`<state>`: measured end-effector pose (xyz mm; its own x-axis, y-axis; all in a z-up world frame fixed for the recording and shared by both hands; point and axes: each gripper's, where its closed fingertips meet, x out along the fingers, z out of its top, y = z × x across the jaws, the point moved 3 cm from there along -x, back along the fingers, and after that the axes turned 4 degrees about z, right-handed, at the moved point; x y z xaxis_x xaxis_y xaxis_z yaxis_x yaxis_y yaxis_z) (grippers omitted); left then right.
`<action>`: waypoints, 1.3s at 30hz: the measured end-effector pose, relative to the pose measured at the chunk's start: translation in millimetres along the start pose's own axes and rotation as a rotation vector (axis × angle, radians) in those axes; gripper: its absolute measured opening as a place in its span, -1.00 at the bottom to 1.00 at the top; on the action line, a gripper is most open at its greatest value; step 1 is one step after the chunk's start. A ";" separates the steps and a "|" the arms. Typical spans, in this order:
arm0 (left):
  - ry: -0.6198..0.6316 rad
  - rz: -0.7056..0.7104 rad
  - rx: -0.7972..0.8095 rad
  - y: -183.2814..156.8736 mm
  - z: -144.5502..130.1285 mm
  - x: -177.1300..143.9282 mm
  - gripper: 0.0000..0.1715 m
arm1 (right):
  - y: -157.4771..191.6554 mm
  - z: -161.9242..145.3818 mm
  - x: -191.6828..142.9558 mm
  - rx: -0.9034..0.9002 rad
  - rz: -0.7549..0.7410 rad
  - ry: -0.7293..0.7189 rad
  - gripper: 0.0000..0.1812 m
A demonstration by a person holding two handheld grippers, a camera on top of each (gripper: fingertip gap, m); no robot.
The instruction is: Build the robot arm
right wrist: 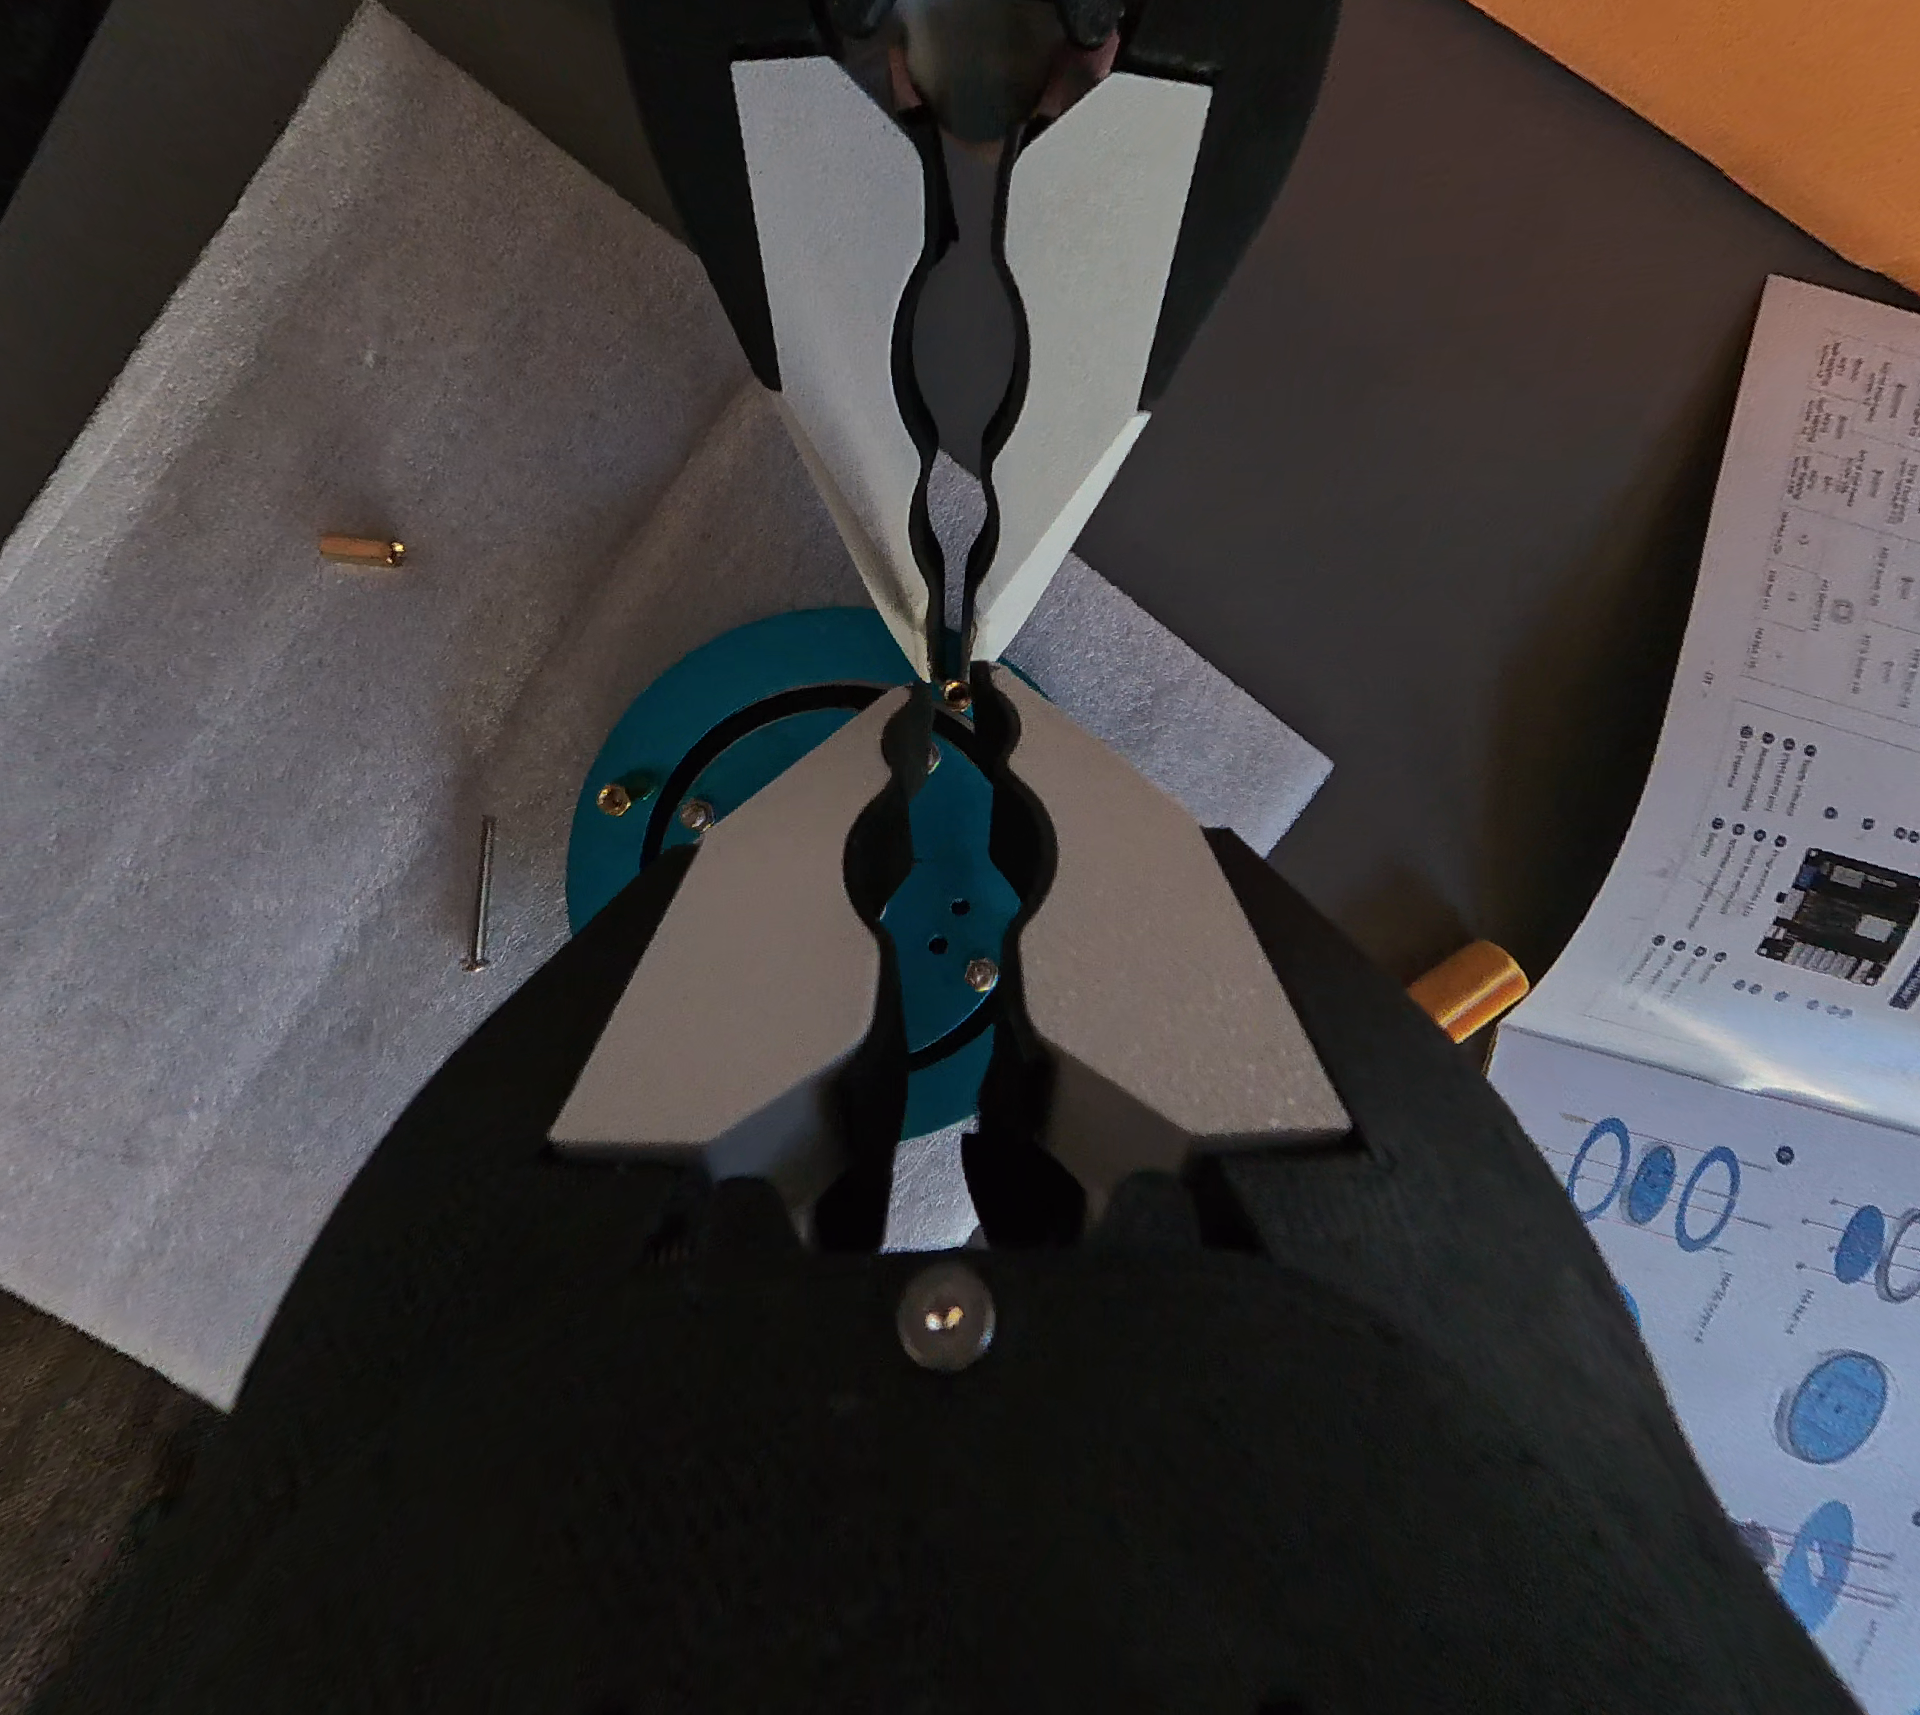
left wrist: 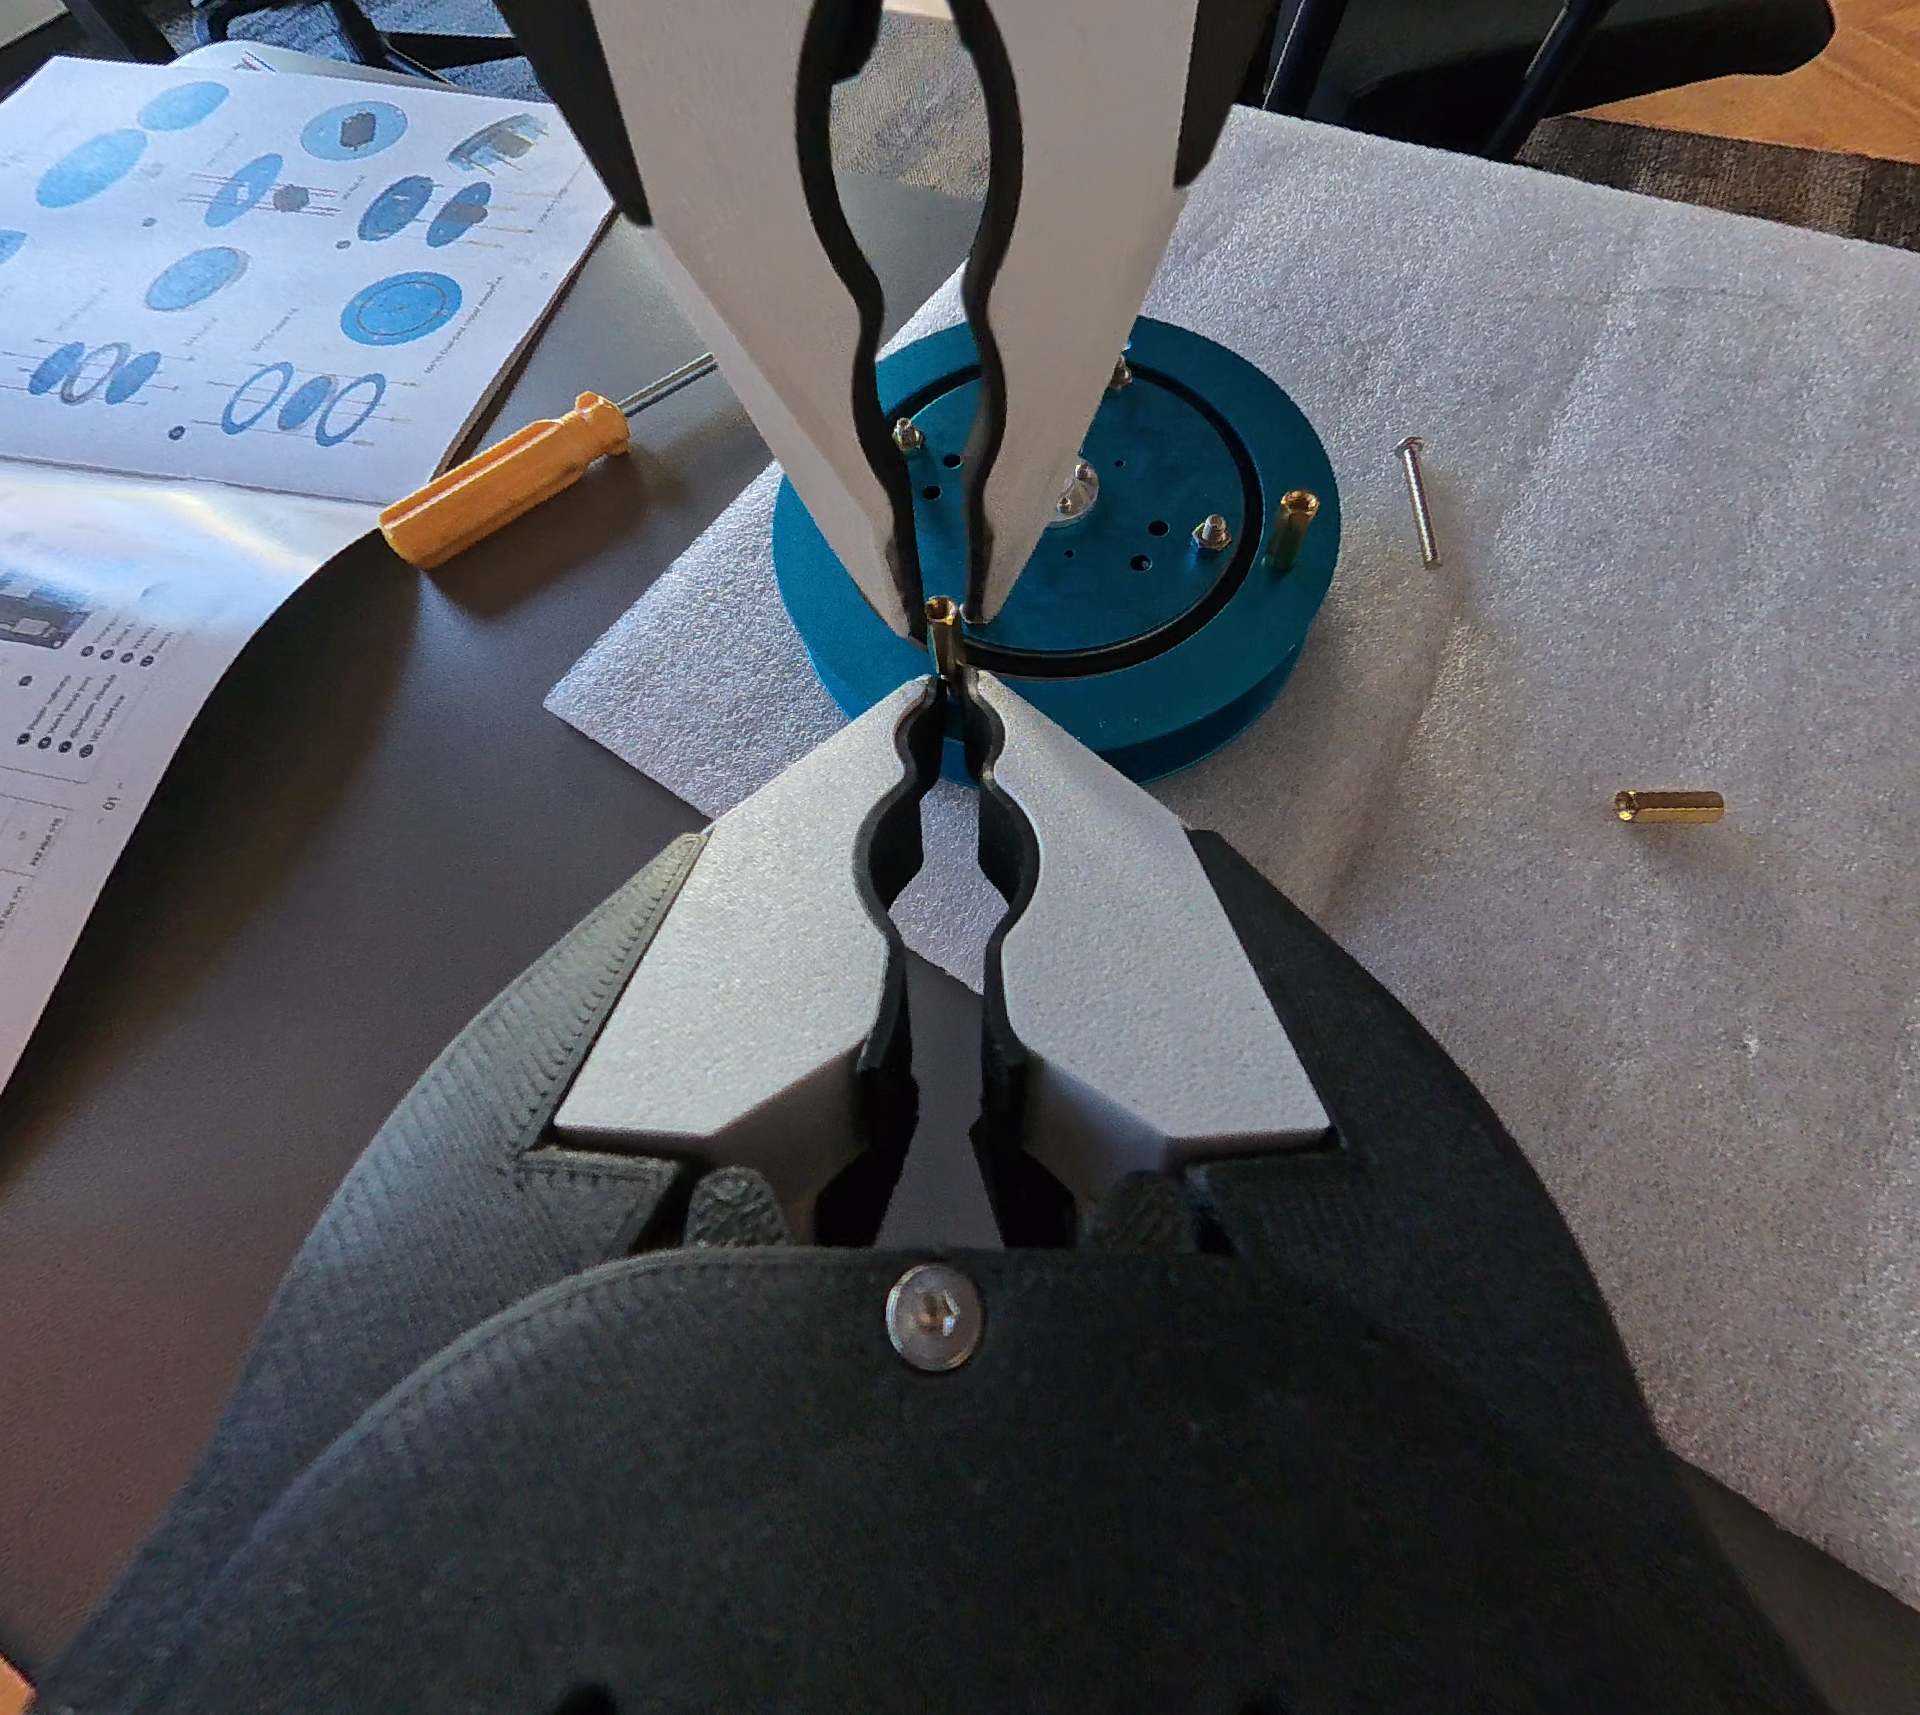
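Both grippers meet tip to tip over the near rim of a blue metal disc (left wrist: 1164, 699), and a little brass post (left wrist: 943, 639) stands upright right between them. The left gripper (left wrist: 948, 691) has its fingers drawn in narrow and pinches the bottom of that post. The right gripper (right wrist: 951, 697) comes at it from the opposite side, also nearly closed, with its tips at the top of the post; I can't tell if it's really squeezing or just touching.

The disc sits on a white foam sheet (left wrist: 1558, 418), straight ahead of the left gripper. It has a black ring groove and a few small silver nuts (left wrist: 1211, 534) on its inner plate. A second brass post (left wrist: 1295, 527) stands on the disc's rim, ahead and to the right of the left gripper's tips.

Out to the right of the left gripper, a loose brass post (left wrist: 1669, 805) lies flat on the foam, and a long silver screw (left wrist: 1418, 502) lies just beside the disc, not touching it. Off to the left, an orange-handled screwdriver (left wrist: 509, 481) lies on the dark table (left wrist: 312, 990), next to an open instruction booklet (left wrist: 260, 263) with blue diagrams. Black chairs (left wrist: 1558, 3) stand beyond the table.
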<state>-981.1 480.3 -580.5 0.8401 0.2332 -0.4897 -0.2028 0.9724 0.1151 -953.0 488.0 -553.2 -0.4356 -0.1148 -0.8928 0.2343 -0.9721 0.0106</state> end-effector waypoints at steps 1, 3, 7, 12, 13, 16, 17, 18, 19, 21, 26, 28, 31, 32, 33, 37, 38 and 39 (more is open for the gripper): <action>0.000 0.000 0.001 0.0 0.0 0.0 -0.99 | -0.8 -0.7 0.8 -0.005 -0.010 0.004 -0.93; 0.000 0.001 0.002 0.0 -0.1 0.1 -0.98 | -1.2 -1.6 1.6 0.001 -0.015 0.009 -0.93; 0.004 0.006 0.005 0.6 -0.4 0.3 -0.98 | -2.5 -1.9 2.7 0.034 -0.032 0.009 -0.94; 0.004 0.010 0.010 0.5 -0.5 0.3 -0.98 | -2.1 -2.1 3.4 0.234 -0.075 0.013 -0.93; 0.003 0.010 0.011 0.5 -0.3 0.3 -0.99 | -1.6 -1.9 3.7 0.281 -0.081 0.008 -0.94; 0.003 0.006 0.009 0.4 -0.3 0.2 -0.98 | -0.6 -1.8 6.0 0.370 -0.106 -0.023 -0.93; 0.002 0.005 0.008 0.4 -0.2 0.2 -0.98 | 0.6 -1.7 7.1 0.375 -0.104 -0.036 -0.89; 0.002 0.005 0.008 0.4 -0.1 0.2 -0.98 | 2.0 -1.8 7.7 0.370 -0.098 -0.047 -0.84; 0.002 0.006 0.008 0.4 -0.1 0.1 -0.99 | 2.2 -2.6 6.9 0.361 -0.101 -0.057 -0.77; 0.001 0.008 0.011 0.2 -0.1 0.1 -0.99 | 0.0 -3.9 1.3 0.336 -0.123 -0.099 -0.71; 0.002 0.008 0.012 0.1 -0.1 0.0 -0.99 | 6.6 -5.5 -6.3 0.183 -0.125 -0.213 -0.68; 0.002 0.008 0.012 0.0 -0.1 0.0 -0.99 | 8.7 -8.2 -1.7 0.175 -0.117 -0.217 -0.67; 0.001 0.009 0.012 0.1 -0.1 0.1 -0.99 | 8.5 -7.3 2.7 0.202 -0.107 -0.244 -0.66; 0.001 0.010 0.012 0.2 -0.2 0.1 -0.99 | 8.5 -7.0 3.4 0.210 -0.103 -0.250 -0.67; 0.002 0.010 0.011 0.2 -0.2 0.1 -0.99 | 8.8 -7.2 4.0 0.218 -0.100 -0.254 -0.67; 0.002 0.007 0.006 0.5 -0.1 0.2 -0.99 | 11.7 -9.5 4.7 0.249 -0.090 -0.262 -0.69; 0.002 0.005 0.005 0.4 -0.1 0.3 -0.99 | 11.8 -10.3 4.2 0.258 -0.097 -0.263 -0.70; 0.002 0.004 0.005 0.4 -0.2 0.2 -0.99 | 12.9 -10.5 3.8 0.266 -0.094 -0.266 -0.70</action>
<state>-981.1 480.7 -580.7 0.8382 0.2368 -0.4913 -0.2036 0.9715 0.1210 -942.5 477.2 -561.2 -0.6631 -0.0382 -0.7476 -0.0352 -0.9960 0.0821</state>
